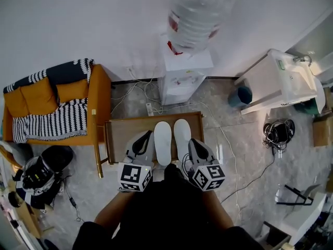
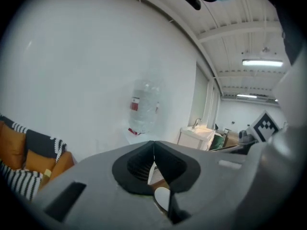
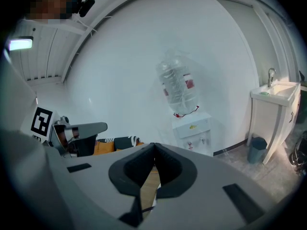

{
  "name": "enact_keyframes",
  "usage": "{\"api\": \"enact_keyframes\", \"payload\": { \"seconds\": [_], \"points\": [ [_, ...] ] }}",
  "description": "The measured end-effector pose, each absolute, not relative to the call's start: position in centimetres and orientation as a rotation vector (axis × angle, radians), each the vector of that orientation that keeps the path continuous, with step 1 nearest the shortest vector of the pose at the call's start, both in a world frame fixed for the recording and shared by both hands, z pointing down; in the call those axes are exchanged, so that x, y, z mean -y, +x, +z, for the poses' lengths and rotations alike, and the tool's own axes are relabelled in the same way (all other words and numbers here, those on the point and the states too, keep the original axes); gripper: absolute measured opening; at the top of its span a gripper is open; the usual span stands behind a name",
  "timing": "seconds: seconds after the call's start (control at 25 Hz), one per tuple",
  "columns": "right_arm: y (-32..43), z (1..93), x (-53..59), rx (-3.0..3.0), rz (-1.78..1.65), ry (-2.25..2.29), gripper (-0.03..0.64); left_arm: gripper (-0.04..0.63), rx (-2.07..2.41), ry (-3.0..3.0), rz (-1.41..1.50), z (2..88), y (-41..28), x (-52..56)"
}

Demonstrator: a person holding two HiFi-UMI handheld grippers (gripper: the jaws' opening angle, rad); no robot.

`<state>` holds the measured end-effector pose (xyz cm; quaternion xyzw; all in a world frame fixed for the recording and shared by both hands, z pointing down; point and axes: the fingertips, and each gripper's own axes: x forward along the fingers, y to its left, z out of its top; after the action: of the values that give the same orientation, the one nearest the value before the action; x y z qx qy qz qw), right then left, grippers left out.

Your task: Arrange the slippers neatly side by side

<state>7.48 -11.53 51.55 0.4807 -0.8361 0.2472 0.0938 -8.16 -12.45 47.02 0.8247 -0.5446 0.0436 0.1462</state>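
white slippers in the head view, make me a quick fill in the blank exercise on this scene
1. The two white slippers lie ____ on the brown wooden low table.
2. The left gripper and the right gripper both have their jaws ____, with nothing held.
3. In the head view, the orange sofa with the black-and-white striped throw stands to the table's ____.
Missing words: side by side; shut; left
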Motion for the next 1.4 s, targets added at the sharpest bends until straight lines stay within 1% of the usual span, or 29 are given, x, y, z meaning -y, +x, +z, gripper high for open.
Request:
{"api": "enact_keyframes", "payload": {
  "seconds": [0.24,0.4,0.68,1.4],
  "points": [
    [7.3,51.0,10.6,2.491,0.751,1.450,0.012,0.017,1.573,2.438,0.082,44.7,-7.0,10.1],
    [6.8,50.1,10.0,2.498,0.686,1.466,0.012,0.017,1.593,2.415,0.065,45.1,-7.1,9.2],
    [6.6,50.5,9.1,2.445,0.627,1.491,0.012,0.018,1.587,2.432,0.123,45.7,-6.6,9.1],
    [6.0,50.8,8.0,2.463,0.638,1.467,0.011,0.018,1.578,2.461,0.152,46.0,-6.9,8.5]
  ]
}}
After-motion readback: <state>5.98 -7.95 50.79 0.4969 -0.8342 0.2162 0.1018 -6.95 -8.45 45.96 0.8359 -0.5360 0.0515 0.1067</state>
